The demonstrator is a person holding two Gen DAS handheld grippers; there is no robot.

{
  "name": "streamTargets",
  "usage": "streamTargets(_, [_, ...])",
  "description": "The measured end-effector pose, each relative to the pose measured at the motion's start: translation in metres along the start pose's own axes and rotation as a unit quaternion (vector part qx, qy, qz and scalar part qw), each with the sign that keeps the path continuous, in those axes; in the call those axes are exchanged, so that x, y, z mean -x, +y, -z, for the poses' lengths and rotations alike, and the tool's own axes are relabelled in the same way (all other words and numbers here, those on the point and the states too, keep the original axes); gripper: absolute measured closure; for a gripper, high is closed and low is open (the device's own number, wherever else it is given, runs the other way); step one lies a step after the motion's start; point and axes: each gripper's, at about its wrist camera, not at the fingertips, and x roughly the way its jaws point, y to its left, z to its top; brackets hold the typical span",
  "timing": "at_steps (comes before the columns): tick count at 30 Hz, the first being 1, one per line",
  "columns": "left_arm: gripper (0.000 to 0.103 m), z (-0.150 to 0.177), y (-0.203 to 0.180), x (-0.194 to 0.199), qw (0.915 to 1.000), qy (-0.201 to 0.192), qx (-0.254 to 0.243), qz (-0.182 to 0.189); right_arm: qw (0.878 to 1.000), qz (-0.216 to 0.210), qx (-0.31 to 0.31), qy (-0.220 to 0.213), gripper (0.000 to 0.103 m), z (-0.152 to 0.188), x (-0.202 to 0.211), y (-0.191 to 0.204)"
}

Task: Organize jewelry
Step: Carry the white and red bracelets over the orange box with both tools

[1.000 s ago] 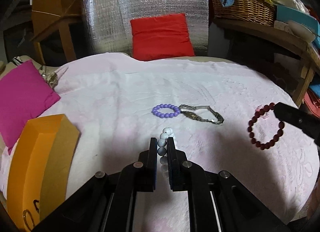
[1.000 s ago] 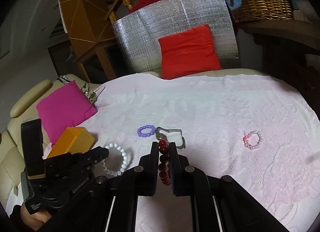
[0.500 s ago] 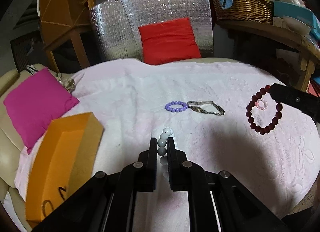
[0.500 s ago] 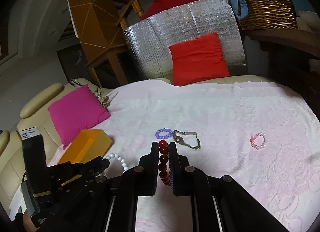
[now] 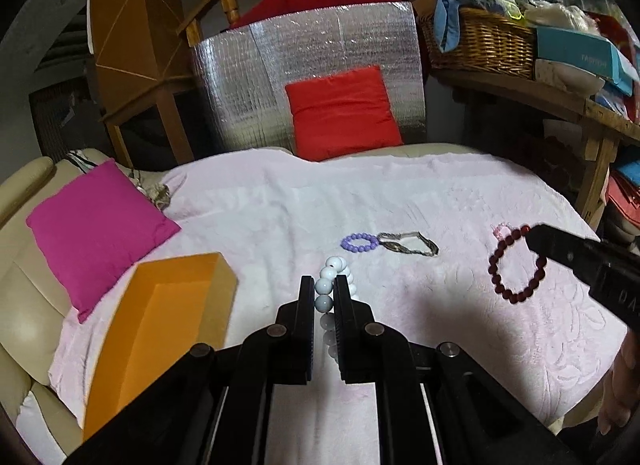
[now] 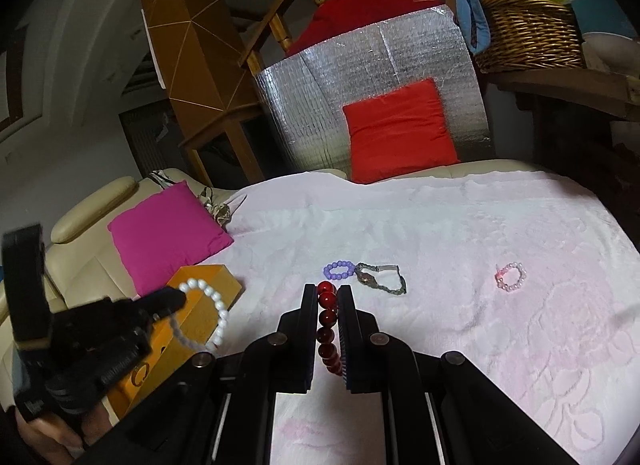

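Observation:
My left gripper [image 5: 323,285] is shut on a white bead bracelet [image 5: 325,292], held above the pale pink blanket [image 5: 280,217]. In the right wrist view that same bracelet [image 6: 214,301] hangs from the left gripper [image 6: 176,299] over the open orange box [image 6: 208,279]. My right gripper [image 6: 327,293] is shut on a dark red bead bracelet [image 6: 327,319]; from the left wrist view the red bracelet [image 5: 516,265] dangles from the right gripper [image 5: 534,239]. On the blanket lie a purple bead bracelet [image 5: 359,243], a metal watch [image 5: 408,243] and a small pink bracelet [image 6: 511,276].
The orange box [image 5: 160,329] sits at the blanket's left edge beside a magenta cushion [image 5: 96,225]. A red cushion [image 5: 342,113] leans on a silver foil panel [image 5: 304,65] at the back. A wicker basket [image 5: 480,41] stands on a wooden shelf at the right.
Both grippers have risen and drawn back from the blanket with their bracelets. The left one has shifted towards the orange box, which now shows larger and nearer.

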Motion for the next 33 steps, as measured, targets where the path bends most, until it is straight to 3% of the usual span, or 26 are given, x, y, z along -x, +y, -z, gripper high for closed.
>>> streamTargets(7, [0.093, -0.002, 0.018, 0.015, 0.9999, -0.010, 0.002, -0.010, 1.000, -0.005, 0.002, 0.004, 0.092, 0.004, 0.009, 0.020])
streamTargets(15, [0.093, 0.000, 0.050, 0.025, 0.9992, -0.021, 0.017, -0.028, 0.999, -0.018, 0.048, 0.005, 0.092, -0.015, 0.006, 0.066])
streamTargets(22, [0.093, 0.009, 0.092, 0.028, 0.9974, -0.021, 0.046, -0.052, 0.994, -0.041, 0.096, 0.018, 0.092, -0.022, -0.017, 0.124])
streamTargets(33, [0.093, 0.034, 0.156, 0.026, 0.9921, -0.005, 0.085, -0.093, 0.989, -0.085, 0.118, 0.039, 0.092, -0.020, -0.064, 0.195])
